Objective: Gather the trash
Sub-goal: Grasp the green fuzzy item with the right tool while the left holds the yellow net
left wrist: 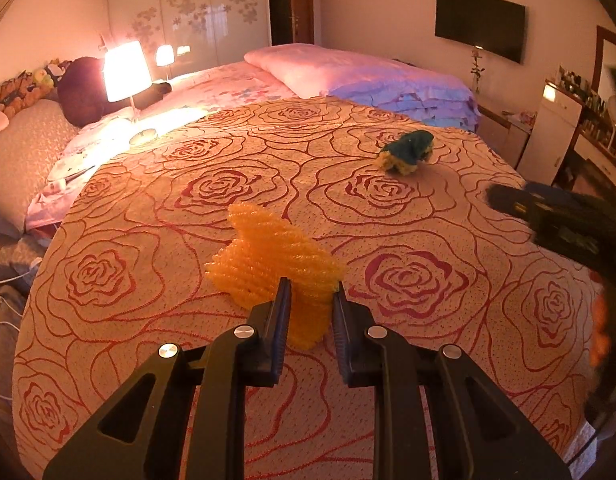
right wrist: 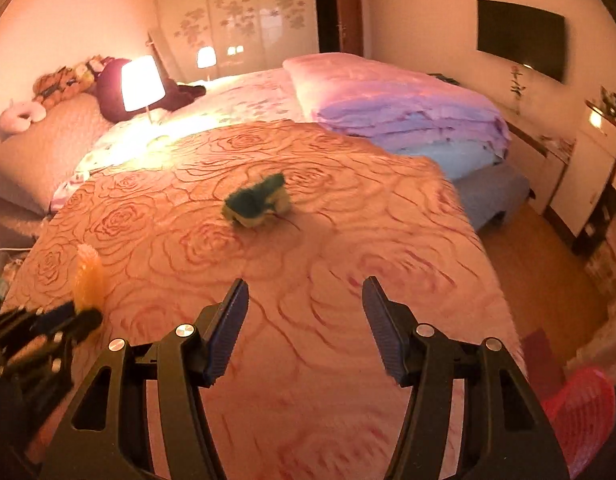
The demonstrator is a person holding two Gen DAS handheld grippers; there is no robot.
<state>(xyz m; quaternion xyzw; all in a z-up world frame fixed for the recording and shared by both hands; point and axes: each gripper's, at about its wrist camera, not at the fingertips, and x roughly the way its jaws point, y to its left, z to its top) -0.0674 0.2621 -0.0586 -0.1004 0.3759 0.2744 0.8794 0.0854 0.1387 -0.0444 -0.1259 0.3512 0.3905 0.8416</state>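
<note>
Rose-patterned bedspread (left wrist: 148,200) fills your view, lamp (left wrist: 126,70) glowing behind. Your left hand-held gripper (left wrist: 309,290) is pinching the orange foam netting (left wrist: 268,256), lifted at the near edge. Your right hand-held gripper (right wrist: 306,292) is spread and empty; the green-and-yellow scrap (right wrist: 258,202) lies straight ahead mid-bed, long axis crosswise, nearer your right.

Left gripper (left wrist: 311,286): matt black plastic arms, bright metal rivets, ribbed dark pads, clamped on a yellow foam net (left wrist: 274,258) of knobbly, slightly shiny mesh. Right gripper (right wrist: 306,286): same matt plastic and ribbed pads, jaws apart. Bedspread (left wrist: 196,264) beneath both: textured woven cloth, matt, rose-patterned. Ahead of the grippers: green-and-yellow sponge (right wrist: 255,202), rough, fuzzy. Far beyond: glossy wardrobe doors (left wrist: 188,16); soft folded quilt (right wrist: 387,100).
</note>
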